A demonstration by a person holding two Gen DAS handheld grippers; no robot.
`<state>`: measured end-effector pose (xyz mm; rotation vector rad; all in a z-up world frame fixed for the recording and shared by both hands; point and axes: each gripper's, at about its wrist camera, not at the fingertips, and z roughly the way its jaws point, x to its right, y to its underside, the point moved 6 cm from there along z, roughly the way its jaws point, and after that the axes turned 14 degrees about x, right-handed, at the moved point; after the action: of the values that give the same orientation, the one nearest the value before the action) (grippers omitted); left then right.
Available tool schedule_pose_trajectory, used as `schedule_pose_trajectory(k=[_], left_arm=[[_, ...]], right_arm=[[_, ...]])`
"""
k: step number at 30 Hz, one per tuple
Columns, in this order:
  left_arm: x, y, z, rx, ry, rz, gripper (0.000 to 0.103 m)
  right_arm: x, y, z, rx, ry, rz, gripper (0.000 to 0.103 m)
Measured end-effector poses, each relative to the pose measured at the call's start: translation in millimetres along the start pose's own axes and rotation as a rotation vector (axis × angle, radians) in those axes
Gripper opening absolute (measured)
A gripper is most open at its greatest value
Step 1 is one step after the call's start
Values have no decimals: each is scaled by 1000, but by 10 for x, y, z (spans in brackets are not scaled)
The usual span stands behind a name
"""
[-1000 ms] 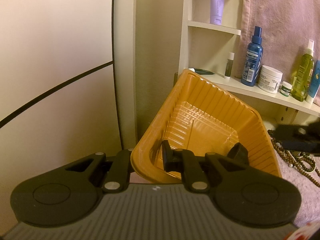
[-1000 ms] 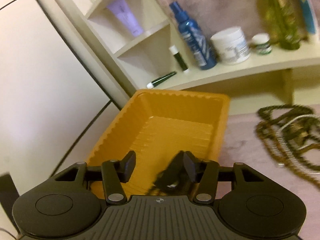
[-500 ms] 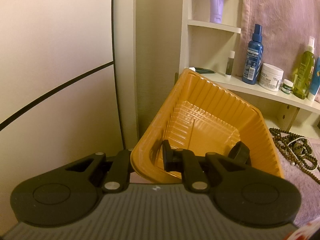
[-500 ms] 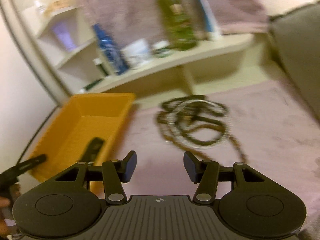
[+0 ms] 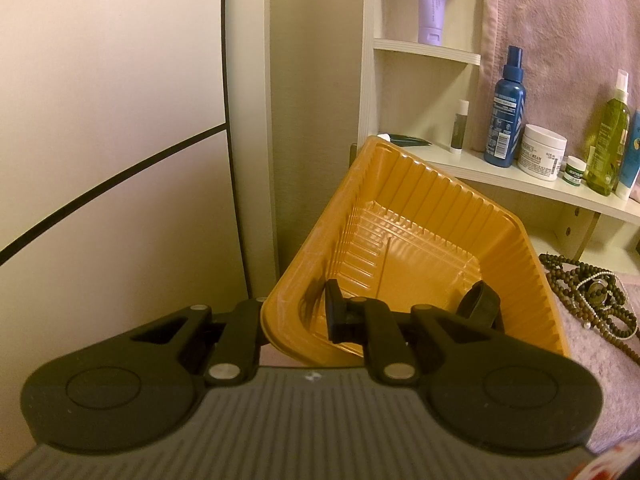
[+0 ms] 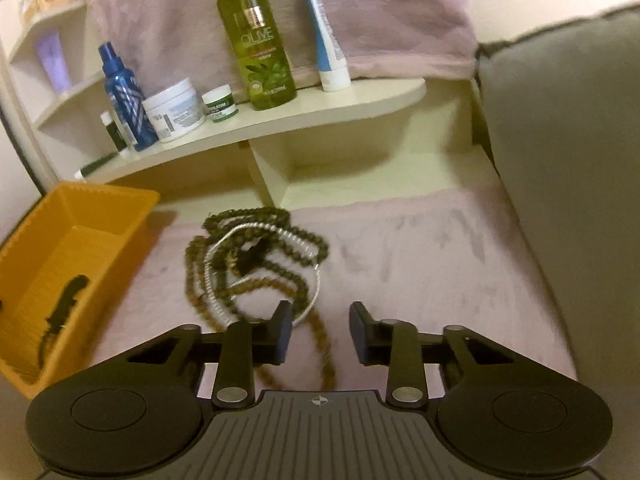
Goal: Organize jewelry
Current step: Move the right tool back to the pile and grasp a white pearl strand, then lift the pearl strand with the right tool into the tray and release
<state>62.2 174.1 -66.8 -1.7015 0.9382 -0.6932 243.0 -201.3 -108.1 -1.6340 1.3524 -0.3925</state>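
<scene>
The tangle of beaded necklaces [image 6: 256,264] lies on the pink plush surface [image 6: 420,256], just beside the orange tray [image 6: 76,240] and below the shelf [image 6: 280,120] of toiletries; brown and dark bead strands and a pale pearl-like loop are wound together, so they will likely lift as a clump rather than singly. One dark piece [image 6: 64,312] already rests on the tray floor, which suggests the tray is the collecting bin. The left gripper [image 5: 296,316] pinches the tray's near rim [image 5: 280,320], one jaw outside and one inside the wall, tipping the tray up so its open mouth faces the pile, apparently to steady it and ease dropping things in. The right gripper [image 6: 320,332] hangs over the nearest end of the strands, its jaws partly apart and having just been closing, with a brown strand [image 6: 320,340] running between them but no pad visibly pressing on it yet.
</scene>
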Motion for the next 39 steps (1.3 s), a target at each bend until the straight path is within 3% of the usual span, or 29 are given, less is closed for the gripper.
schedule_pose_trajectory(k=[2,15,16,17,18,23,30,39], left_arm=[[5,1,-1,0,-1,0,13],[3,12,-1,-2,-1,4,13],[0,14,-2,-2,-1,3,13],[0,16,-3,-2,-1,3,13],[-1,17,-5,-3,-2,3,13],[3,13,-2,-2,-1,3,13],[-2,15,-5,-2,-1,3,13],[-4,12,-4,-1,1,3,13]], right_arm=[[0,-32,111,-1,-10,-22,24],[-127,-62,562,-32,-38,-121,17],[-134,-64,581,-30,-41,-126,13],[-144,-65,591,-30,-43,-134,2],[-149,-70,587,-24,-35,-147,3],[-201,-187,351,32,-52,-134,3],[-390,-566,-193,165,-111,-114,3],[-681,-1044,-625,269,-174,-117,3]])
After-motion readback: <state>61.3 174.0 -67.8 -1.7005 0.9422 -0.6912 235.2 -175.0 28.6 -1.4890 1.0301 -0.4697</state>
